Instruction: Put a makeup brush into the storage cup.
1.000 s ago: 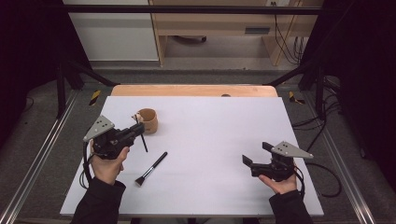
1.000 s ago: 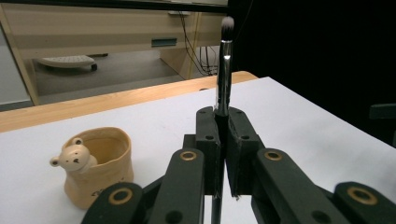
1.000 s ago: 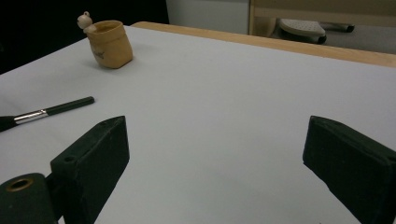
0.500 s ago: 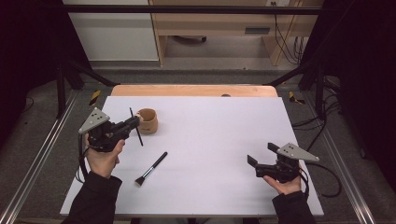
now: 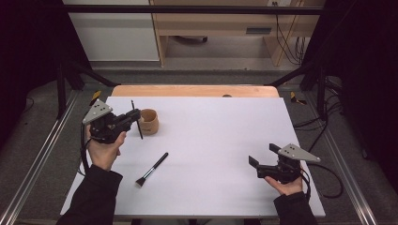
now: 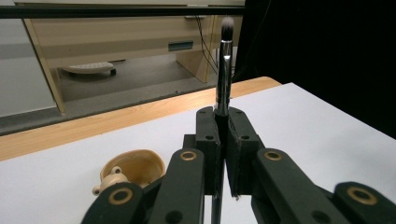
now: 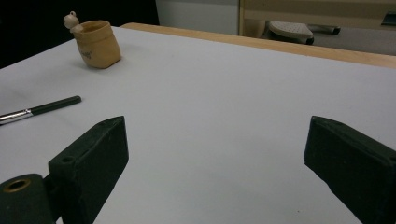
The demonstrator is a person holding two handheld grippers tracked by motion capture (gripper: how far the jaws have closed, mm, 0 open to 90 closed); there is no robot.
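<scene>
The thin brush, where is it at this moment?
In the high view, the thin brush stands upright, clamped in the left tool at the table's left, just beside the small cup.

Left gripper view: slim brush (image 6: 223, 70) handle hidden where the clamped jaws cover it, lower end cut off by bottom edge. Tan cup (image 6: 131, 166) partly hidden behind gripper linkage. Right gripper view: flat brush (image 7: 39, 109) bristle end cut off at left edge. High view: cup (image 5: 149, 122) figurine too small to make out.
</scene>
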